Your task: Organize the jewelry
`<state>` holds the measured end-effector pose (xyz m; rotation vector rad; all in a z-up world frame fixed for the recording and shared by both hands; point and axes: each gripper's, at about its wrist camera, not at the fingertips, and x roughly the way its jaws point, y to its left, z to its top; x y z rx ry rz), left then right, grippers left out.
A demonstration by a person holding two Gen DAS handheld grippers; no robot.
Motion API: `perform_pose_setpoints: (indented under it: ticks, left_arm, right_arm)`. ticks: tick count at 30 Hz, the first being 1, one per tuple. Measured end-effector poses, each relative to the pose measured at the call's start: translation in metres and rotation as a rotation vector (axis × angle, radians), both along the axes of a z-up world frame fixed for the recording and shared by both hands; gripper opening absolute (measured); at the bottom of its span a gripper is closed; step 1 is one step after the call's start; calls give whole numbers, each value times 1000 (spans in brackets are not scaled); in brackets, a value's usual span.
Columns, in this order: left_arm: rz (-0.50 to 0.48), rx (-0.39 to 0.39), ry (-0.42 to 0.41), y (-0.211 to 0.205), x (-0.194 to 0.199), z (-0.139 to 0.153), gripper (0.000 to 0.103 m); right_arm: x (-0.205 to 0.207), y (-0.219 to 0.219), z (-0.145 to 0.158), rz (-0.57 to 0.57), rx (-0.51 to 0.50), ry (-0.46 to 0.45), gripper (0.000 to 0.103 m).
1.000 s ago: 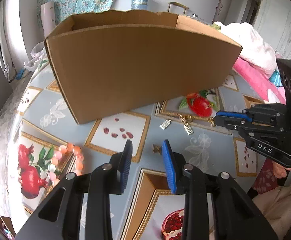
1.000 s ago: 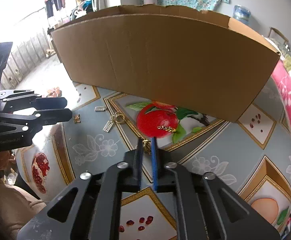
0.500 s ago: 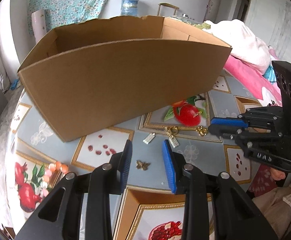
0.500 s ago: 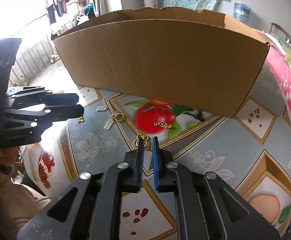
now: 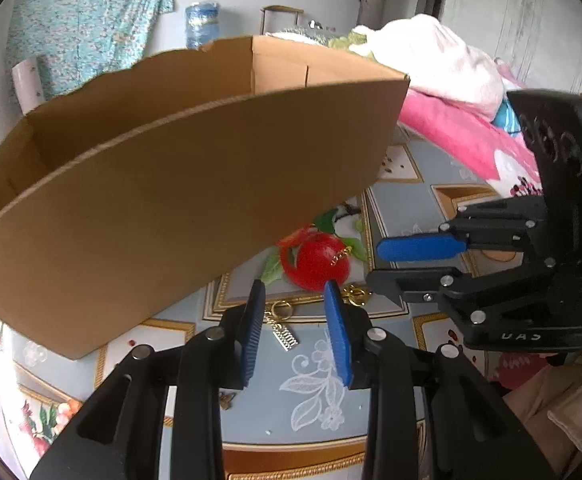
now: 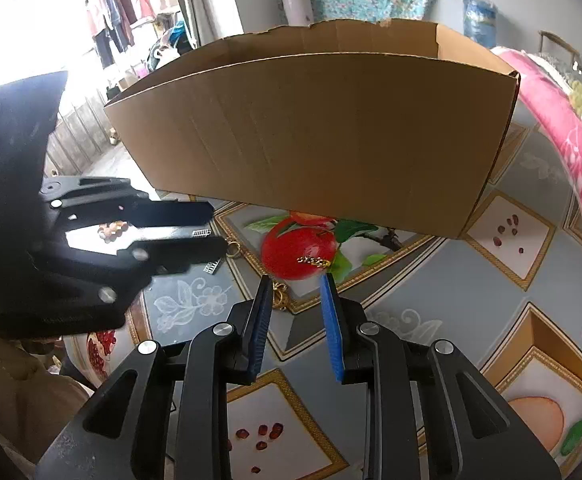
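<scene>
Small jewelry lies on the patterned tablecloth in front of a large open cardboard box (image 5: pixel 163 200) (image 6: pixel 323 128). A gold ring with a silver comb charm (image 5: pixel 284 332) lies just ahead of my open, empty left gripper (image 5: pixel 295 312). A gold chain (image 5: pixel 339 256) (image 6: pixel 313 261) rests on the red pomegranate print. A gold knot piece (image 5: pixel 355 293) (image 6: pixel 278 294) lies by my right gripper (image 6: pixel 295 292), which is open and empty. A silver charm (image 6: pixel 211 267) and another (image 6: pixel 201 233) lie by the left gripper's fingers (image 6: pixel 179 254).
A small bronze piece (image 5: pixel 225 399) lies under the left gripper. Pink bedding (image 5: pixel 463 140) (image 6: pixel 563 128) borders the table's right side. A bead bracelet (image 6: pixel 111 230) lies at the far left. The right gripper (image 5: pixel 423 258) reaches in from the right in the left wrist view.
My right gripper has opened from shut. My left gripper moved right and forward, toward the ring and comb charm. Both grippers now sit closer together.
</scene>
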<state>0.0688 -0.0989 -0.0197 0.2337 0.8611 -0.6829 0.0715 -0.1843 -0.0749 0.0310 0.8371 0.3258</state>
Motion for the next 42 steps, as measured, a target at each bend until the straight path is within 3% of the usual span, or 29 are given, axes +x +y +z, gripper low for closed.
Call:
perform_pose_setpoints:
  ticks: [7, 25, 42]
  left_arm:
    - [-18, -13, 74, -6, 12, -13, 22]
    - [24, 34, 70, 9, 6, -7, 21]
    - [38, 35, 126, 10, 11, -9, 21]
  right_arm:
    - [3, -12, 0, -3, 11, 2, 25]
    - [9, -24, 2, 6, 41, 10, 25]
    - [10, -20, 0, 7, 41, 7, 25]
